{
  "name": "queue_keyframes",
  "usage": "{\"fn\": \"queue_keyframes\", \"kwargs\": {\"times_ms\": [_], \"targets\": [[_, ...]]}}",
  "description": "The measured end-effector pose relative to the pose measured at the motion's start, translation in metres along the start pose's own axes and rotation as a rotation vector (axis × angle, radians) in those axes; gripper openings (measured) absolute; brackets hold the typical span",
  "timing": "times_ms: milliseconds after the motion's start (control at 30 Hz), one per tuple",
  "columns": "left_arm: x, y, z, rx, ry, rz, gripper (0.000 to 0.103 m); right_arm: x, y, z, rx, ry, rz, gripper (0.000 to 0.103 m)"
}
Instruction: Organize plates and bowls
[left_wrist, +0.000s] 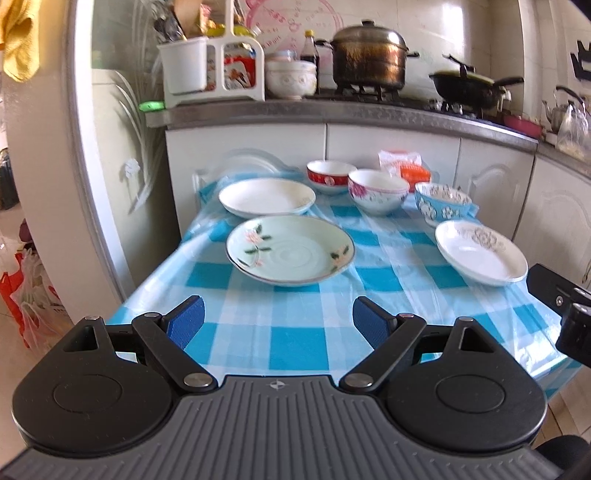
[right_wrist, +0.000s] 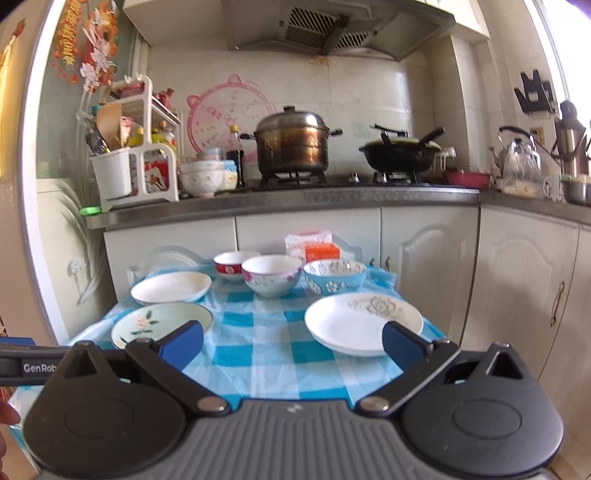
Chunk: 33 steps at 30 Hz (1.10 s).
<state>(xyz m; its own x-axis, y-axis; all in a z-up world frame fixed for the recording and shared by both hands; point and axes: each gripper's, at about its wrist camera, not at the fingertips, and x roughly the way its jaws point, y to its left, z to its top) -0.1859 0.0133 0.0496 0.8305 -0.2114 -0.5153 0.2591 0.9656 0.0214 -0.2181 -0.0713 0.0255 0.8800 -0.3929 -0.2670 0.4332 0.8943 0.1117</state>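
On the blue checked table (left_wrist: 295, 347) lie a green flowered plate (left_wrist: 290, 249), a plain white plate (left_wrist: 266, 196) behind it, and a white plate with grey flowers (left_wrist: 480, 252) at the right. Three bowls stand at the back: red (left_wrist: 330, 176), white with purple flowers (left_wrist: 377, 191), blue (left_wrist: 442, 202). My left gripper (left_wrist: 279, 323) is open above the near part of the table, short of the green plate. My right gripper (right_wrist: 293, 341) is open too, its right finger (right_wrist: 400, 345) overlapping the grey-flowered plate (right_wrist: 364, 319) in the image.
White cabinets and a grey counter (right_wrist: 288, 201) stand right behind the table, with a steel pot (right_wrist: 291, 146), a black wok (right_wrist: 400, 153) and a utensil rack (right_wrist: 138, 155). An orange packet (right_wrist: 317, 249) lies behind the bowls. Bags (left_wrist: 26, 295) stand on the floor at left.
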Motion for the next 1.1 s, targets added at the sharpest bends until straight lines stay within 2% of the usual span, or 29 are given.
{"fn": "queue_keyframes", "kwargs": {"times_ms": [300, 433, 500, 567, 700, 800, 1000, 1033, 1100], "targets": [[0.029, -0.006, -0.008, -0.026, 0.070, -0.071, 0.103, 0.031, -0.031, -0.020, 0.090, 0.059, -0.015, 0.102], [0.031, -0.006, -0.020, -0.048, 0.093, -0.163, 0.103, 0.045, -0.050, -0.026, 0.154, 0.083, -0.033, 0.102], [0.022, -0.002, -0.034, -0.057, 0.064, -0.212, 0.103, 0.051, -0.059, -0.029, 0.171, 0.093, -0.047, 0.102], [0.018, -0.001, -0.049, -0.058, 0.066, -0.216, 0.103, 0.055, -0.068, -0.032, 0.193, 0.099, -0.054, 0.102], [0.021, 0.006, -0.076, -0.093, 0.147, -0.244, 0.103, 0.064, -0.082, -0.036, 0.230, 0.109, -0.060, 0.102], [0.017, 0.003, -0.088, -0.071, 0.184, -0.290, 0.103, 0.070, -0.091, -0.036, 0.250, 0.105, -0.050, 0.102], [0.003, -0.013, -0.100, 0.013, 0.163, -0.436, 0.103, 0.085, -0.108, -0.033, 0.279, 0.095, -0.048, 0.102], [0.004, -0.015, -0.100, 0.013, 0.168, -0.476, 0.103, 0.088, -0.112, -0.033, 0.288, 0.093, -0.049, 0.102], [0.013, -0.017, -0.102, -0.018, 0.229, -0.612, 0.103, 0.094, -0.119, -0.032, 0.308, 0.088, -0.049, 0.102]]}}
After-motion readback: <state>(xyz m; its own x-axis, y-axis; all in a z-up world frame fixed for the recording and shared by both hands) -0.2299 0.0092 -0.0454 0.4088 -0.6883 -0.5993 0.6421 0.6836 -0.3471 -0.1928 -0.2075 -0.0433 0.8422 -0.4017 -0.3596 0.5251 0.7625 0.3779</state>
